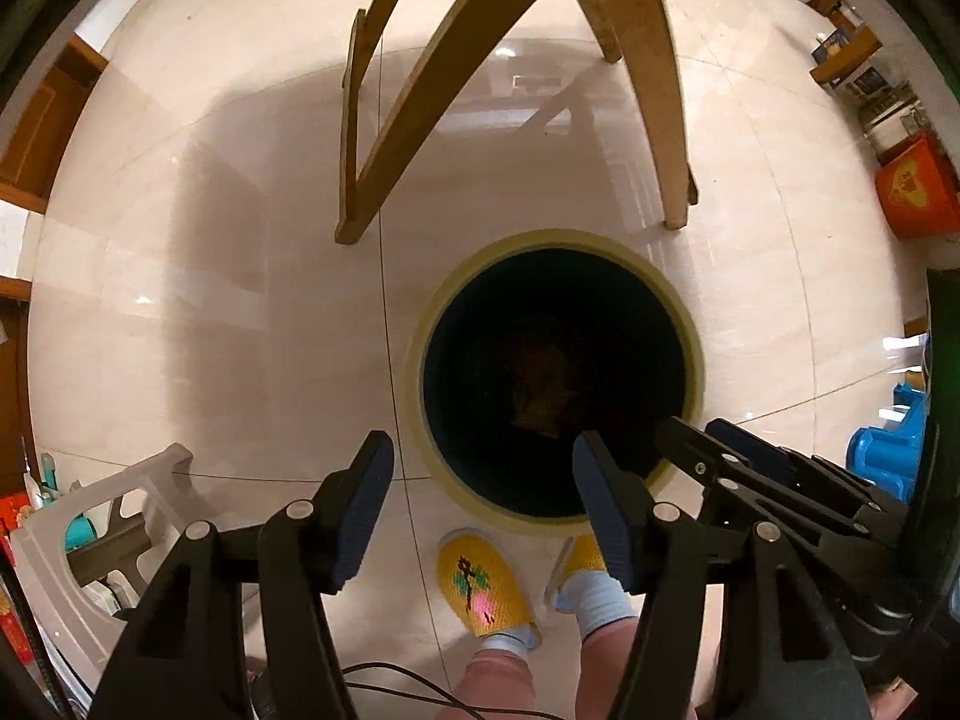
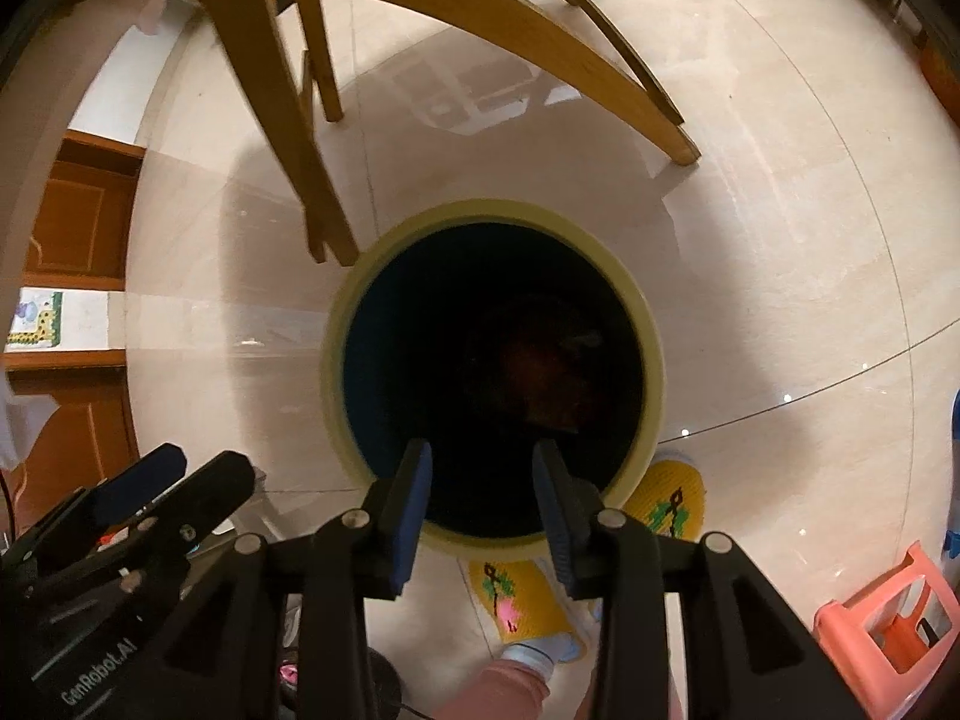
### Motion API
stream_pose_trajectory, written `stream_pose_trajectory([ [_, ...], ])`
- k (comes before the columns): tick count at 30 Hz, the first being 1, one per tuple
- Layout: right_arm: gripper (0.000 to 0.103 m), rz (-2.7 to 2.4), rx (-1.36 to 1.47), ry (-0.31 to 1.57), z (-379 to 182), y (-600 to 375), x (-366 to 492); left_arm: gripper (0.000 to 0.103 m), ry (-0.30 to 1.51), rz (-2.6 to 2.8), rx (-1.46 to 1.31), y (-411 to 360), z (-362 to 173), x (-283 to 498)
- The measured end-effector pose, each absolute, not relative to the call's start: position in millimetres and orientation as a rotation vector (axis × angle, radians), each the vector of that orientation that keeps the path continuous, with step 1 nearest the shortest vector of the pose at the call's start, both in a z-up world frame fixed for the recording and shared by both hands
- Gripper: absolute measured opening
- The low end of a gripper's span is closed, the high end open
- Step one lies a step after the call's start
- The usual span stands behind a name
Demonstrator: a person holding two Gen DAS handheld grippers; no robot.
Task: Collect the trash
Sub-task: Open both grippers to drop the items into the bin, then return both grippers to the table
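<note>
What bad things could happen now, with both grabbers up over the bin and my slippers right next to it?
The right gripper and left gripper hang open and empty above the trash bin. Lowering them carelessly could knock its rim and tip it. The yellow slippers stand right against the bin, so a step forward might kick it. The wooden chair legs stand close behind, and a swinging gripper could hit them.
</note>
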State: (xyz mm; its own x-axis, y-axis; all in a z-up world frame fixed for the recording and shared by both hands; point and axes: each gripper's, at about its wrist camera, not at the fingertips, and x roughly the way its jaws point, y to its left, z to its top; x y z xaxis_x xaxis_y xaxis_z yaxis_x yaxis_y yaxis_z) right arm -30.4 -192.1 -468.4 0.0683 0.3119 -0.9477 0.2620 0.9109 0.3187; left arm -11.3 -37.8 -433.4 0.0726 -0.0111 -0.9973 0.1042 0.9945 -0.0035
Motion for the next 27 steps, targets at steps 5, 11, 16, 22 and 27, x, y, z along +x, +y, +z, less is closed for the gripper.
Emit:
stream_pose_trajectory([
  [5,0.036,0.059,0.448,1.510,-435,-191,-32,0.061,1.482,-0.093,0.065,-35,-388,-18],
  [11,0.036,0.068,0.442,1.484,-369,-195,-38,0.061,1.450,-0.110,0.073,-29,-317,-28],
  [16,0.036,0.078,0.431,1.455,-310,-195,-42,0.061,1.407,-0.123,0.084,-21,-254,-31],
  [22,0.036,0.123,0.412,1.403,-225,-189,-50,0.061,1.329,-0.160,0.051,-8,-169,-32],
  [27,0.036,0.152,0.422,1.326,-156,-185,-60,0.061,1.240,-0.185,0.050,3,-110,-31],
])
